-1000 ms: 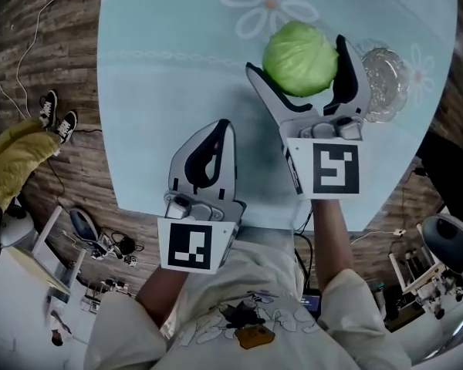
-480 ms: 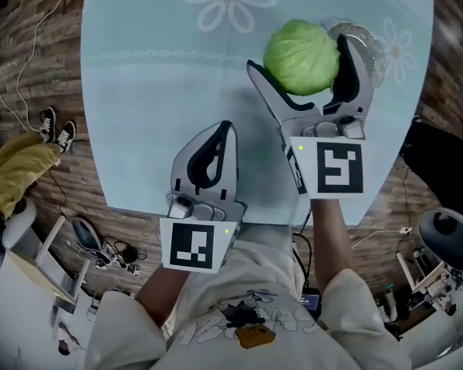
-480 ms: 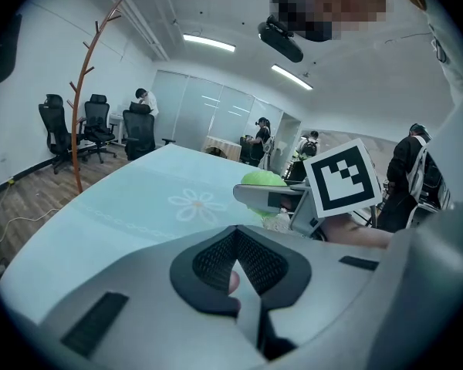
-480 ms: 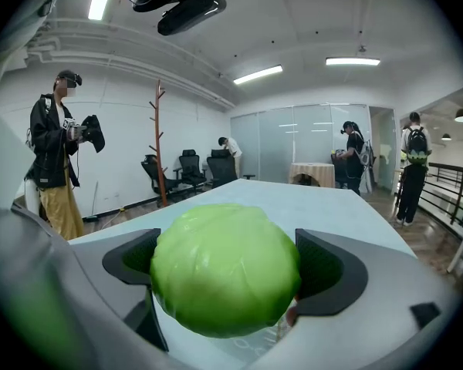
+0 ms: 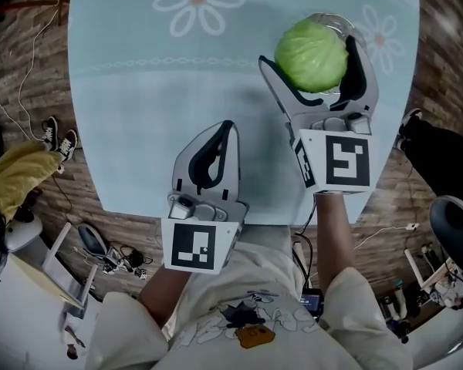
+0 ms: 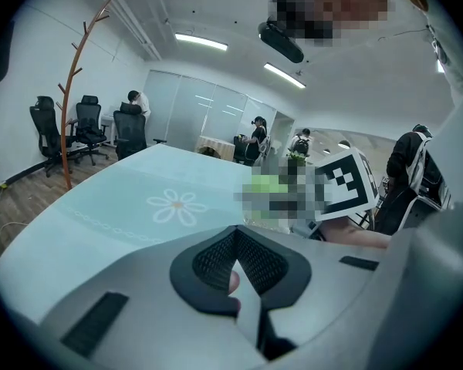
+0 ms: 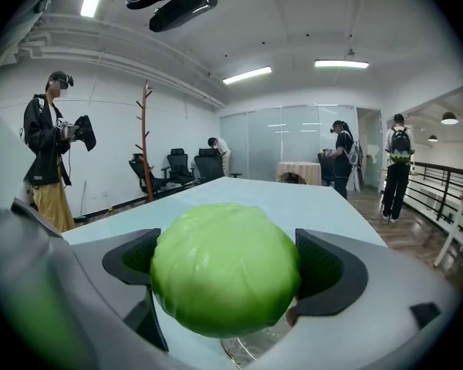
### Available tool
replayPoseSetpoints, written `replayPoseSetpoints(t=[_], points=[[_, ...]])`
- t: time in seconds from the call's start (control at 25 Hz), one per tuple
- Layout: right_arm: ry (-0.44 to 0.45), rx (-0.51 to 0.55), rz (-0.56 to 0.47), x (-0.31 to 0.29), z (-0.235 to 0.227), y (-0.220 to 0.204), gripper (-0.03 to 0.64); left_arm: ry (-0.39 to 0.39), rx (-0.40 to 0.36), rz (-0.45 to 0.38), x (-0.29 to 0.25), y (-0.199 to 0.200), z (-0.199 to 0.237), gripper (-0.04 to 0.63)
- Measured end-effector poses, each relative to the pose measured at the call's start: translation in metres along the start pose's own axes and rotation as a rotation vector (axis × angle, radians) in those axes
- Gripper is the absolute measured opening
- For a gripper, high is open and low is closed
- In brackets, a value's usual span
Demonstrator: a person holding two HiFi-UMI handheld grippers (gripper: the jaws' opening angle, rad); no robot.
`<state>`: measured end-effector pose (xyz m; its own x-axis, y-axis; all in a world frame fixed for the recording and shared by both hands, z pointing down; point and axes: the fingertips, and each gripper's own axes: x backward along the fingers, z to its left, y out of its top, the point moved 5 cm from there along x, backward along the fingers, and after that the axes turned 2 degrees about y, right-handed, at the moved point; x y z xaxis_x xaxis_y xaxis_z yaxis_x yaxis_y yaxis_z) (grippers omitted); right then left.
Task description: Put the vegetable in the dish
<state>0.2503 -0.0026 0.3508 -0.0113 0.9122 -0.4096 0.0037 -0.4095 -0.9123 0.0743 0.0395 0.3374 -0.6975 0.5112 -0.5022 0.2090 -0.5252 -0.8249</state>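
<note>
Cabbage [image 7: 225,268], a round pale-green head, sits clamped between the jaws of the right gripper [image 5: 309,50], which stand wide apart with a dark pad pressed on either side of it. Directly under the jaws, and showing just past their tips in the head view, is the clear glass dish [image 7: 247,353]. Its rim peeks out beneath the cabbage in the right gripper view. Whether the head already touches the glass or hangs a little above it cannot be told from these views. The left gripper [image 5: 222,129] is idle, with its jaws brought together and nothing held between them. It lies to the left of the right gripper and nearer the person, over the pale blue table [image 5: 139,91], well apart from both cabbage and dish. As for progress, the pick-up looks finished and the carry looks nearly so, since the vegetable is lined up over its target. What seems left is to lower the head until it settles in the dish, spread the right jaws to let go, and draw that gripper back clear of the rim. A round head on smooth glass may roll once freed, so a gentle release would suit.
</note>
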Motion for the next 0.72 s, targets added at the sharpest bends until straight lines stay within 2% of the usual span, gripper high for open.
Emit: replayPoseSetpoints(t=[0.72], points=[[-0.077, -0.047, 0.071, -0.009, -0.052, -0.048, 0.568, -0.047, -0.029, 0.064, -0.042, -0.009, -0.017, 0.006]])
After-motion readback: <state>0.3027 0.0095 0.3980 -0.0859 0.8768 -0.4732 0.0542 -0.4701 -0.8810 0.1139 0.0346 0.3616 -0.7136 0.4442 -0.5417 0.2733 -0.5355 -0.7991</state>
